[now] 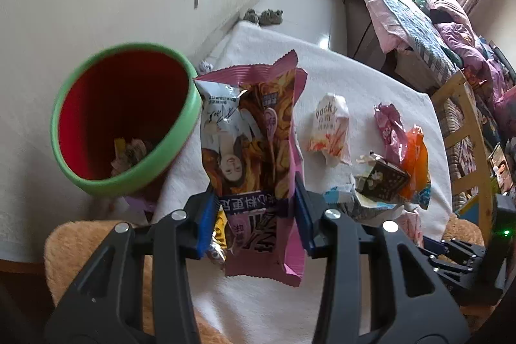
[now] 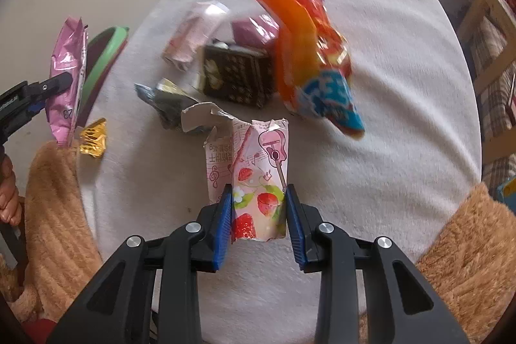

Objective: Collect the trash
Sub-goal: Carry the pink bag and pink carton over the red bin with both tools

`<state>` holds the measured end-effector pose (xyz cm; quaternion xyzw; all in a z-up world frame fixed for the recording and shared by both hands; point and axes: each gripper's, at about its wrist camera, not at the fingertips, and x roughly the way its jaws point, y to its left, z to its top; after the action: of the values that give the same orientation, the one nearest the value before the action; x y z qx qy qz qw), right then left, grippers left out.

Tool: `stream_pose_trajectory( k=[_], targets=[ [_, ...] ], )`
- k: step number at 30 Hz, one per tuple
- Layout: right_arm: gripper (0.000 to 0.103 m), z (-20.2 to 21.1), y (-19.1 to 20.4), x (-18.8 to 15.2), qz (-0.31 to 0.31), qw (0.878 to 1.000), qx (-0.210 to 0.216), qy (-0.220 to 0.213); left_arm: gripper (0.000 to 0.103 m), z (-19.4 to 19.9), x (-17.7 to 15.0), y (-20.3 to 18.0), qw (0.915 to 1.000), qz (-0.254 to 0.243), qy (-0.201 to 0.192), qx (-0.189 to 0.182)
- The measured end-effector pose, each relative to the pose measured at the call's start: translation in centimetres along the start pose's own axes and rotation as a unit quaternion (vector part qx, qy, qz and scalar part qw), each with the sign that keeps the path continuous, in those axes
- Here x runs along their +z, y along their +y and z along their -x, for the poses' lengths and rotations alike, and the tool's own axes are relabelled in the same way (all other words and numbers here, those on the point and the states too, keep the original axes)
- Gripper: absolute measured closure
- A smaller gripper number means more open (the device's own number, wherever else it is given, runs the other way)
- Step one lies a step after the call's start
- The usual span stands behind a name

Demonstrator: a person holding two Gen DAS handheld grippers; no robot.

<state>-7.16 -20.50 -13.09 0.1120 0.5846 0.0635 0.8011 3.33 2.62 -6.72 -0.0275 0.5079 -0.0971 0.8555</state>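
My left gripper (image 1: 254, 192) is shut on the lower part of a pink snack bag (image 1: 254, 124) and holds it above the table, just right of a red bin with a green rim (image 1: 106, 181). Some scraps lie at the bottom of the bin. In the right wrist view the same bag (image 2: 66, 60) hangs beside the bin (image 2: 106, 54). My right gripper (image 2: 258, 189) is shut on a torn pink strawberry-print carton (image 2: 258, 157) that lies on the white cloth, a blue pad against each side.
More trash lies on the white-covered table (image 2: 387, 118): an orange and blue bag (image 2: 303, 47), a dark patterned box (image 2: 235, 76), a Pocky wrapper (image 1: 329, 128), a gold wrapper (image 2: 93, 137) and crumpled packets. Tan furry sleeves frame the near edge. A wooden chair (image 1: 467, 124) stands on the right.
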Motion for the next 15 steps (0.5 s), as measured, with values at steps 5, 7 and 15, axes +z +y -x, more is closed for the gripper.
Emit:
stream_pose_trajectory(
  k=[5,7,15],
  targets=[
    [0.072,1.1,1.5,1.0,0.020,1.000,0.008,-0.018,0.063,1.0,0.4,0.0,0.9997,-0.013,-0.021,0.010],
    [0.072,1.5,2.3,1.4,0.031,0.999,0.011,-0.025,0.063,1.1,0.5,0.2,0.9996,-0.011,-0.023,0.011],
    [0.072,1.8,6.4,4.0,0.077,0.996,0.026,-0.043,0.063,1.1,0.4,2.4,0.9994,0.018,-0.025,0.017]
  ],
)
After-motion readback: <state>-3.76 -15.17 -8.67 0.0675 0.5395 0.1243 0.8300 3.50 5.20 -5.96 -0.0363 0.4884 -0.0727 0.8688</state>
